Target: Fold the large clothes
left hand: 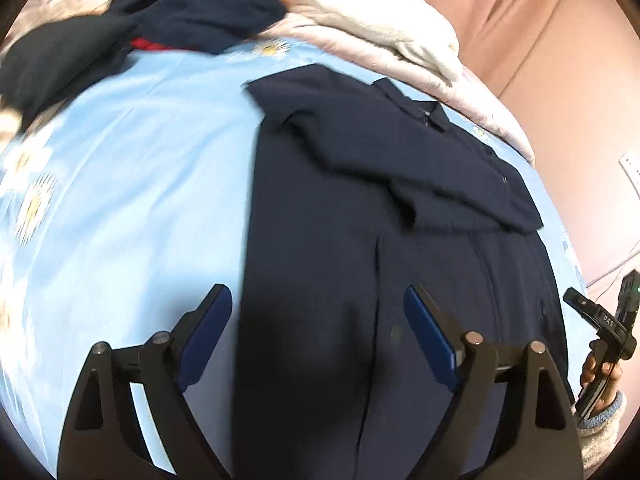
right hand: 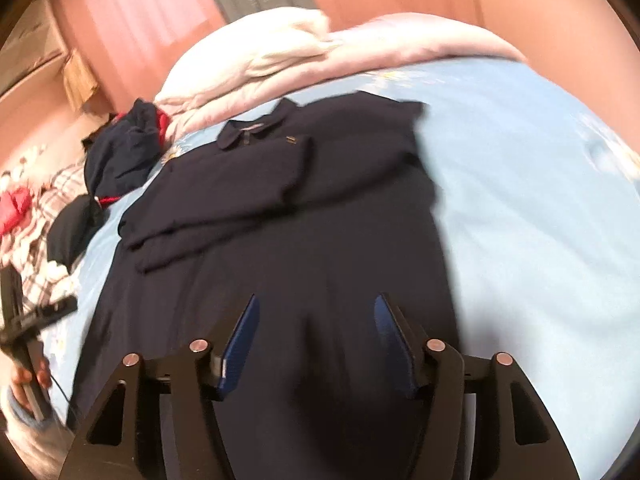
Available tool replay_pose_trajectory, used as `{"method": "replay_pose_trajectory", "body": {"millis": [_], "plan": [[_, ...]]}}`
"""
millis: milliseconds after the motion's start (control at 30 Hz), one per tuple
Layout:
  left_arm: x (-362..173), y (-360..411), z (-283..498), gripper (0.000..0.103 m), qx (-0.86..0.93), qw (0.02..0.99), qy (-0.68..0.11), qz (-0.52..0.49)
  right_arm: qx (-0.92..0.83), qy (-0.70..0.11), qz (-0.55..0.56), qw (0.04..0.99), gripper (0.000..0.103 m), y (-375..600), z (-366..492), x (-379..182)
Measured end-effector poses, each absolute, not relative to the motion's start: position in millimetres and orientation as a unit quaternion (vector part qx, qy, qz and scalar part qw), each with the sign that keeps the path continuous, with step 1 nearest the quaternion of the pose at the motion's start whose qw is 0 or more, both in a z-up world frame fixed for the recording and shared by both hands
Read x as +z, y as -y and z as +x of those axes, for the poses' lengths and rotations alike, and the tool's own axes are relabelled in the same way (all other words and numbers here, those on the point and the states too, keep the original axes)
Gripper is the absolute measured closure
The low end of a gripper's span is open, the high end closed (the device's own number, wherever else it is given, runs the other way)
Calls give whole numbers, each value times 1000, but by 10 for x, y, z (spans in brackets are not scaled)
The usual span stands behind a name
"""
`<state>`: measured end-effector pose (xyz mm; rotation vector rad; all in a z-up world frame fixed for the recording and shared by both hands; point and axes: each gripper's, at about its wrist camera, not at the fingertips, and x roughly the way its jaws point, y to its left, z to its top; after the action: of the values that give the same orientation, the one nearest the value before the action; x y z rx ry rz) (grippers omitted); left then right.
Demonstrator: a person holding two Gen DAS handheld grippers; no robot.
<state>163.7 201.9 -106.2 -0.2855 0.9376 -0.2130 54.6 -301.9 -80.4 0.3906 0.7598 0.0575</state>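
Note:
A large navy collared garment (left hand: 360, 208) lies flat on the light blue bedsheet (left hand: 140, 184), collar at the far end, both sleeves folded across its chest. It also shows in the right wrist view (right hand: 288, 208). My left gripper (left hand: 318, 300) is open and empty, hovering over the garment's lower left part near its left edge. My right gripper (right hand: 316, 308) is open and empty above the garment's lower middle. The right gripper also shows at the right edge of the left wrist view (left hand: 608, 320), and the left gripper at the left edge of the right wrist view (right hand: 28, 320).
A pile of dark navy and red clothes (left hand: 160, 20) lies at the far left of the bed, also in the right wrist view (right hand: 120, 152). A folded cream and pink quilt (left hand: 380, 36) lies at the head. Pink walls (left hand: 560, 60) stand to the right.

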Motion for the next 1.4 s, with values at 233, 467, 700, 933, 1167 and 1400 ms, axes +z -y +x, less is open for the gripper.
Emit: {"method": "replay_pose_trajectory", "body": {"millis": [233, 467, 700, 933, 1167, 1400], "plan": [[-1358, -2178, 928, 15, -132, 841, -475, -223, 12, -382, 265, 885, 40, 3420, -47, -1050], [-1522, -2193, 625, 15, -167, 816, -461, -306, 46, -385, 311, 868, 40, 3455, -329, -1260], [-1542, -2271, 540, 15, -185, 801, -459, -337, 91, -396, 325, 854, 40, 3468, -518, -1349], [-1576, -2394, 605, 15, -210, 781, -454, -374, 125, -396, 331, 847, 39, 3369, -434, -1407], [-1565, -2279, 974, 15, -239, 764, -458, -385, 148, -392, 348, 838, 38, 3306, -216, -1412], [-1554, -2148, 911, 15, -266, 762, -463, -366, 174, -395, 357, 829, 38, 3251, -215, -1437]]}}
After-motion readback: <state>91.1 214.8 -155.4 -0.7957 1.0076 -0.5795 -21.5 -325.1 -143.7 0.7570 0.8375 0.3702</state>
